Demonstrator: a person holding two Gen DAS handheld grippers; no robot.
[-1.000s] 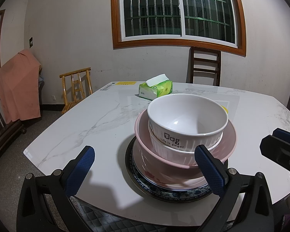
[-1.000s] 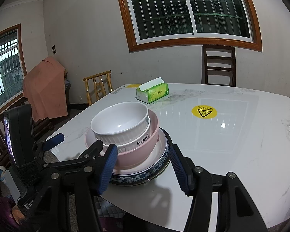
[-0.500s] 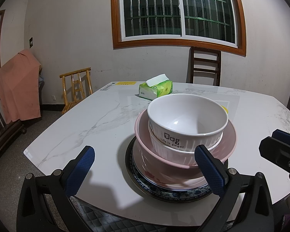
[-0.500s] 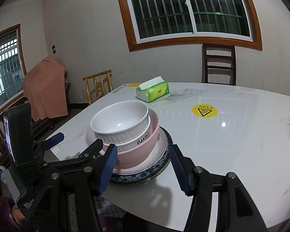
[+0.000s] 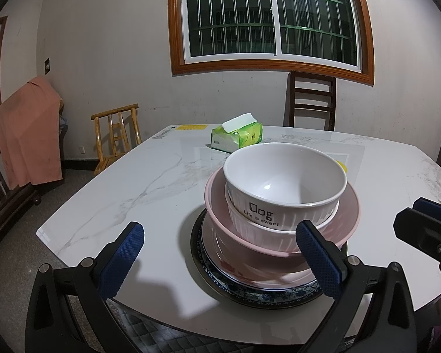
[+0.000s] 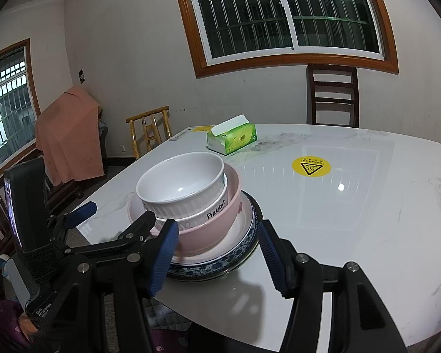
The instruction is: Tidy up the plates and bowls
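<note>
Near the table's (image 5: 138,194) front edge sits the stack of bowls (image 6: 188,197) on nested plates (image 5: 250,291). Both my left fingers (image 5: 123,260) and right fingers (image 6: 164,253) gape wide, empty. Only the right view shows the yellow warning sticker (image 6: 310,166) whole.

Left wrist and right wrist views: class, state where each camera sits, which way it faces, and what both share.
Left wrist: low at the table's near edge, facing the window; open left gripper frames the stacked bowls.
Right wrist: right of that, angled leftward; open right gripper, left gripper beside it.
Shared: stack, tissue pack.
</note>
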